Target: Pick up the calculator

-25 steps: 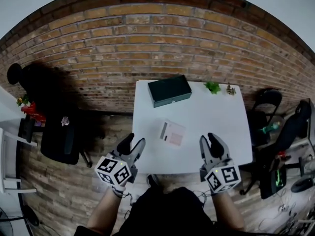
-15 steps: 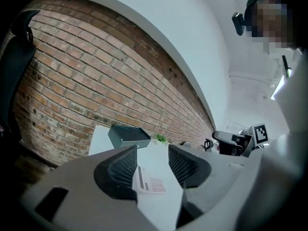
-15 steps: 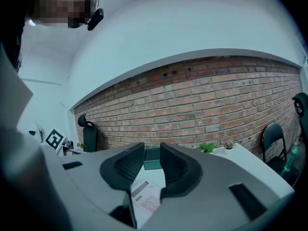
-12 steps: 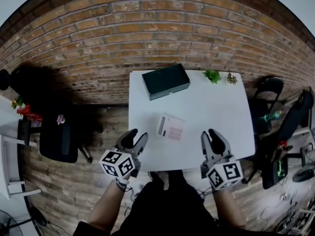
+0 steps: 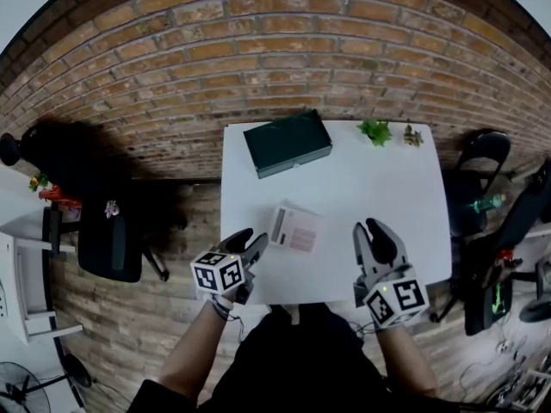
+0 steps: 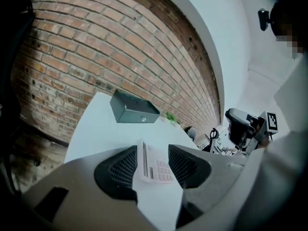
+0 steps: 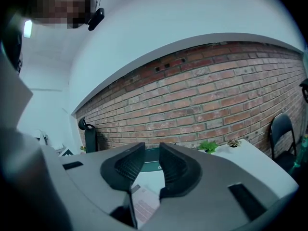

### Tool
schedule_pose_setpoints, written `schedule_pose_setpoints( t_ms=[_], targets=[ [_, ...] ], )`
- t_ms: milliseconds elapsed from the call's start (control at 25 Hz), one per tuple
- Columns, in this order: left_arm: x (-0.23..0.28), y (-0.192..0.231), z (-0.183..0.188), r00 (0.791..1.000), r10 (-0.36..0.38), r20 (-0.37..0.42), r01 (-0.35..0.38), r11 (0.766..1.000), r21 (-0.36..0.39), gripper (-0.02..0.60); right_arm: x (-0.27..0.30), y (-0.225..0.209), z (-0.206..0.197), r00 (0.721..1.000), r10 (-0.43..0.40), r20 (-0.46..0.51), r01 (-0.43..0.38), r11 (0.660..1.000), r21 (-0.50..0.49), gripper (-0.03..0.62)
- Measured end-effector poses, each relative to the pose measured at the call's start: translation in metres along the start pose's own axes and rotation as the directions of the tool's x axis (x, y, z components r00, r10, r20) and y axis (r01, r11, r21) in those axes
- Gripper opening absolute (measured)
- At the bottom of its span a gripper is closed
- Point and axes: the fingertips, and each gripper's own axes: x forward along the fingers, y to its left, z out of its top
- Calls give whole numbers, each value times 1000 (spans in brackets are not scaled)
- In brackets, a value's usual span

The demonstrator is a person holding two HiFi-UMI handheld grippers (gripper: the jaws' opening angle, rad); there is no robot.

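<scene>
Aiming left tool at calculator, jaws spread so I can straddle it; contact probably none; right tool kept aside, jaws just narrowing, nothing between.

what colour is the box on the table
The box is dark green; head view shows it best.

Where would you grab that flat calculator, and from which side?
I'd pinch the calculator across its opposite side edges, coming low from the near side of the table, as the open left gripper is lined up. It lies flat and thin, so only edges offer purchase.
</scene>
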Motion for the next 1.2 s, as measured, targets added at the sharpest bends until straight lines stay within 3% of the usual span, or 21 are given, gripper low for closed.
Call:
schedule_pose_setpoints(
  t_ms=[320, 480, 760, 920, 1040, 1200],
  targets=[
    [46, 19, -44, 994, 31, -105, -48, 985, -166, 198, 12, -41, -9, 1000, -14, -25, 16, 999, 50, 97],
    [58, 20, -59, 994, 36, -99, -64, 953, -295, 192, 18, -50, -12, 999, -8, -32, 10, 998, 60, 97],
    [76, 15, -71, 997, 72, -28, -77, 903, -423, 179, 22, -55, -15, 999, -13, -42, 16, 997, 75, 92],
    [80, 21, -71, 995, 104, -14, -99, 893, -440, 165, 22, -50, -15, 999, -5, -41, 8, 997, 73, 89],
    [79, 25, -70, 994, 106, -10, -99, 892, -442, 104, 20, -48, -15, 999, -8, -41, 11, 998, 70, 84],
    [72, 20, -57, 997, 66, 29, -49, 911, -409, 79, 13, -43, -16, 999, -17, -42, 20, 997, 69, 81]
  ],
)
